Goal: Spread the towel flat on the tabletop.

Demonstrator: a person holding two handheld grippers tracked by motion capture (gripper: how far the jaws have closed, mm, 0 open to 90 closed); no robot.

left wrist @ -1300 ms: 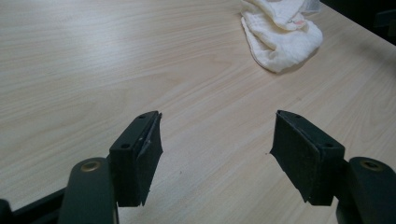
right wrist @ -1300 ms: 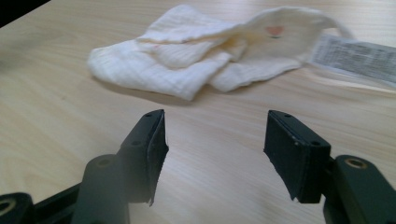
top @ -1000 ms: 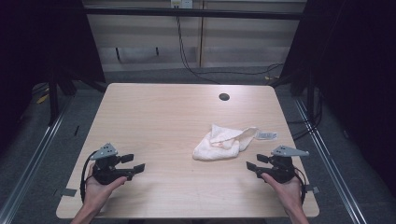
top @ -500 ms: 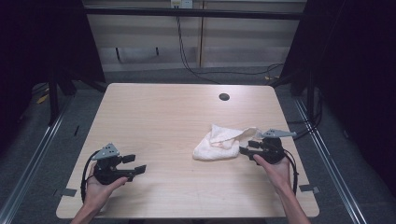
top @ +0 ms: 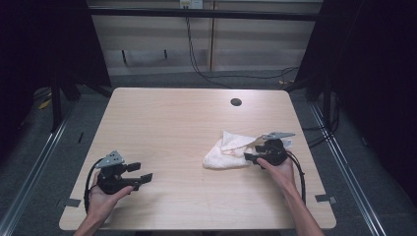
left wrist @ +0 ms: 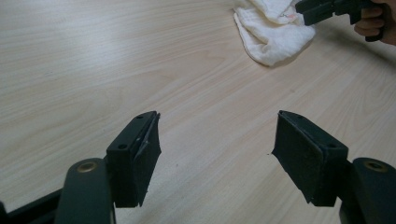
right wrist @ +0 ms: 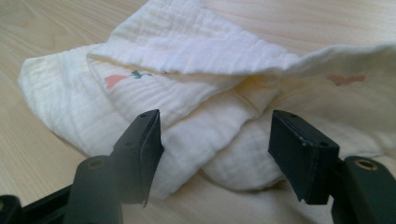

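A crumpled cream cloth (top: 229, 151) with small red prints lies on the right half of the wooden table (top: 172, 128). My right gripper (top: 250, 158) is at the cloth's right edge, open, with loose folds of the cloth (right wrist: 205, 98) just ahead of and between its jaws, not pinched. Near the front left of the table my left gripper (top: 143, 175) is open over bare wood, far from the cloth. In the left gripper view the left gripper (left wrist: 215, 154) has nothing between its jaws, and the cloth (left wrist: 273, 28) and the right gripper (left wrist: 322, 9) appear far off at the top right.
A small dark round hole (top: 236, 102) sits in the table near its far edge. Cables run across the floor behind the table, and metal rails flank both sides.
My right gripper has moved forward and left from the table's right front up to the cloth's edge. The left gripper has barely shifted.
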